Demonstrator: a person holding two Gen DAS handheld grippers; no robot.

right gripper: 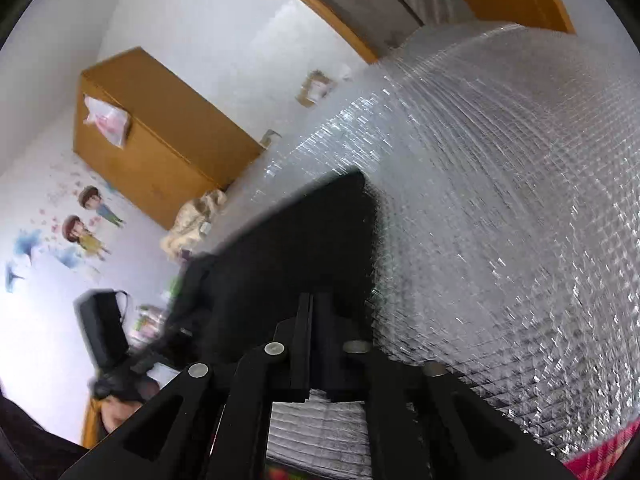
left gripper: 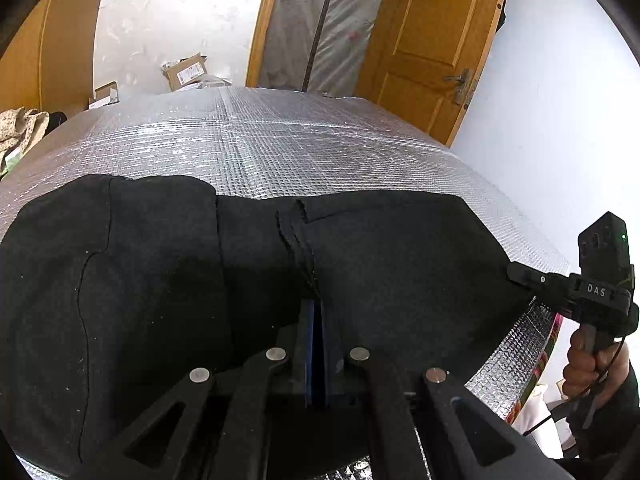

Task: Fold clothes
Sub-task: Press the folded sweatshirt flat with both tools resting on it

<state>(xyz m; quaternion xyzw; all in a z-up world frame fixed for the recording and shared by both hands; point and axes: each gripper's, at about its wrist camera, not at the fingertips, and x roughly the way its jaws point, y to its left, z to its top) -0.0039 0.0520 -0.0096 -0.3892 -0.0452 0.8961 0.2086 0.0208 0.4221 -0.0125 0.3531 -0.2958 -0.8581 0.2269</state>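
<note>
An open brown cardboard box point(left gripper: 188, 71) sits beyond the far edge of the table; what it holds cannot be made out. A smaller open carton point(left gripper: 105, 94) stands to its left, its contents also unclear.

The black knit garment point(left gripper: 160, 280) lies spread across the near part of the table, partly folded, with a ribbed seam running up its middle. The left tool point(left gripper: 316, 320) has its blue-padded jaws pressed together on the cloth at that seam. The right tool point(left gripper: 520, 274) reaches in from the right edge, gripped by a person's hand point(left gripper: 592, 364), its jaws closed on the garment's right border; in its own view the closed fingers sit over the black cloth.

A crumpled beige patterned cloth point(left gripper: 22, 132) lies at the far left corner, well apart from the garment. Nothing lies between the tools and the cloth they hold.

The table is covered with a silver quilted foil sheet point(left gripper: 280, 140). Behind it stand an open orange-brown wooden door point(left gripper: 432, 40), a grey plastic zip curtain point(left gripper: 320, 20) in the doorway, and white walls. The right wrist view, blurred, shows a wooden cabinet point(right gripper: 160, 136) and cartoon wall stickers point(right gripper: 84, 224).
</note>
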